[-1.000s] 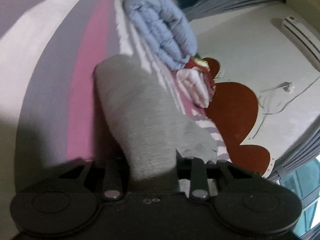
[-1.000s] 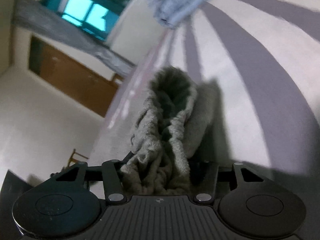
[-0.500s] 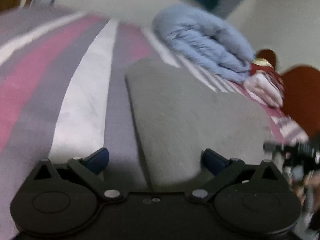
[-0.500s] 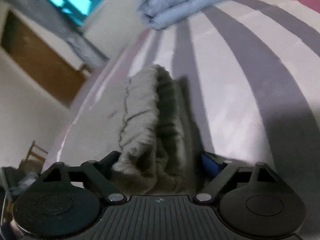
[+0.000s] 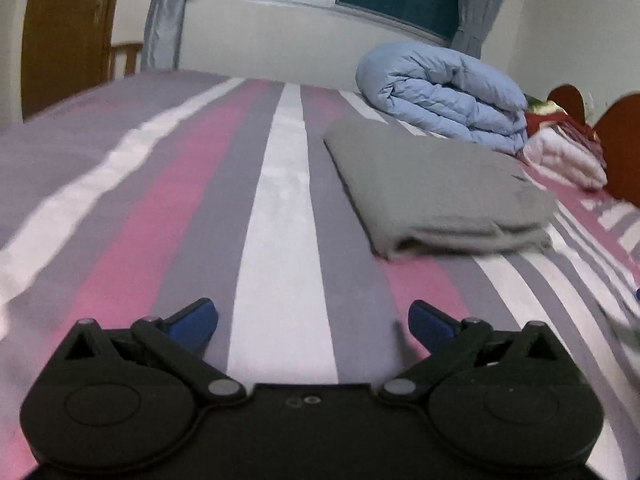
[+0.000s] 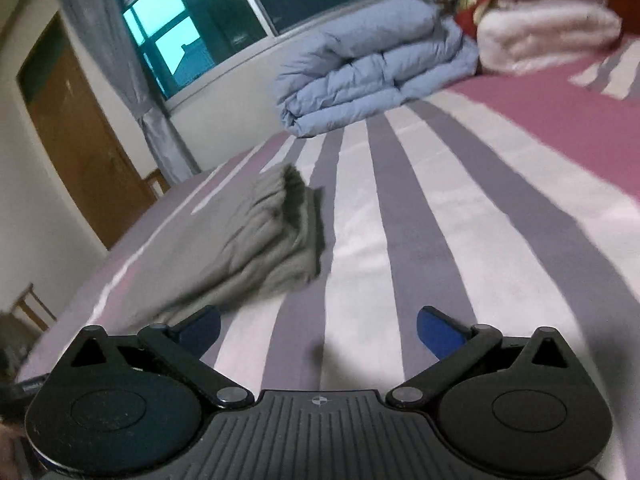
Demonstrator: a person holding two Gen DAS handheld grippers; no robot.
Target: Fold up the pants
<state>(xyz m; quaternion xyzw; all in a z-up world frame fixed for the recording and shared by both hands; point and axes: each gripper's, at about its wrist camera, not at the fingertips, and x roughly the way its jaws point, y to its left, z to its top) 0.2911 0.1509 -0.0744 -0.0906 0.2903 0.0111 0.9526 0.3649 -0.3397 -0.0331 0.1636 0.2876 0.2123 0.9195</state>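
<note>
The grey pants [image 5: 436, 188] lie folded in a flat stack on the striped bed [image 5: 280, 200], ahead and to the right in the left wrist view. My left gripper [image 5: 313, 322] is open and empty, pulled back from them over the sheet. In the right wrist view the pants [image 6: 256, 240] lie ahead to the left, their gathered waistband end facing me. My right gripper [image 6: 318, 330] is open and empty, its left fingertip close to the near edge of the pants.
A rolled light blue duvet [image 5: 448, 92] lies beyond the pants, also in the right wrist view [image 6: 368, 76]. A pink-white folded blanket [image 5: 564, 158] and a red headboard [image 5: 616, 128] are at the right. A window, curtain and wooden door [image 6: 80, 128] stand behind the bed.
Both grippers let go of the pants and opened. They drew back from the folded stack, which now rests flat on the bed.
</note>
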